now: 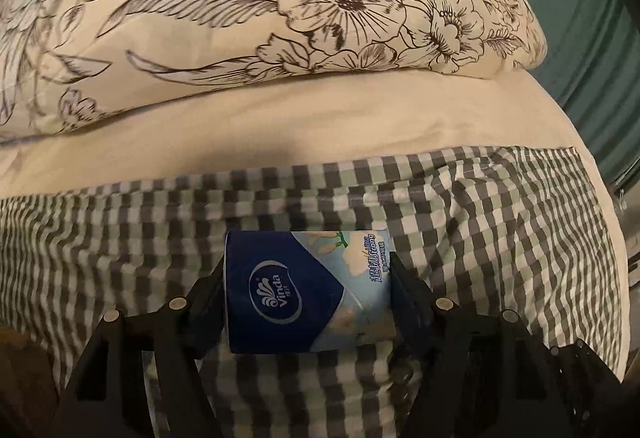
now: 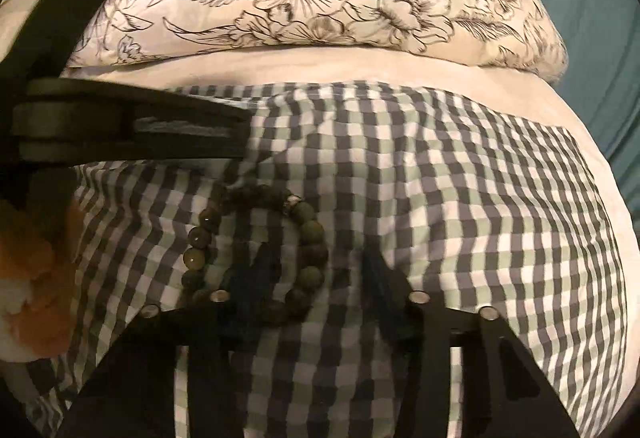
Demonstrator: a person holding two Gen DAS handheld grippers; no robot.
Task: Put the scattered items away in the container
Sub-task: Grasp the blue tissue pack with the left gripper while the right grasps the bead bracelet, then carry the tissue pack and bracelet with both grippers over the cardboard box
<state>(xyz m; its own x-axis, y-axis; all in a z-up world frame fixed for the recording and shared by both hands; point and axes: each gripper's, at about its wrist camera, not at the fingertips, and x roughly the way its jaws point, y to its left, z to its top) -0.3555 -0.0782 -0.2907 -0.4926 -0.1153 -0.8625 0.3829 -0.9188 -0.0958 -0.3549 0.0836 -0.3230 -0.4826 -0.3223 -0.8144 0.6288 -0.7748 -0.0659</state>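
On the checked cloth (image 1: 500, 238): a tissue roll (image 1: 306, 290) and a bead bracelet (image 2: 256, 254) are seen, each in a separate wrist view.
Tissue roll: it is laid on its side on the checked cloth, nearer the camera than the pillow (image 1: 256, 9); a blue wrapper marked "Vinda" is shown.
Left gripper (image 1: 308, 286): the roll is set between its two black fingers, one at each end face; both fingers appear to be pressed against the roll, so the roll is taken as gripped.
Bracelet: a ring of dark green-brown beads is laid flat on the checked cloth, below the pillow in the right wrist view.
Right gripper (image 2: 316, 274): its jaws are partly closed; one finger is placed inside the bead ring and the other outside its right side, so that side of the ring is straddled. Whether the beads are pinched cannot be told, as the fingertips are blurred.
Pillow: a floral print is shown; it is rested on a plain cream sheet (image 1: 280, 133) beyond the checked cloth.
Container: none can be made out in either view.
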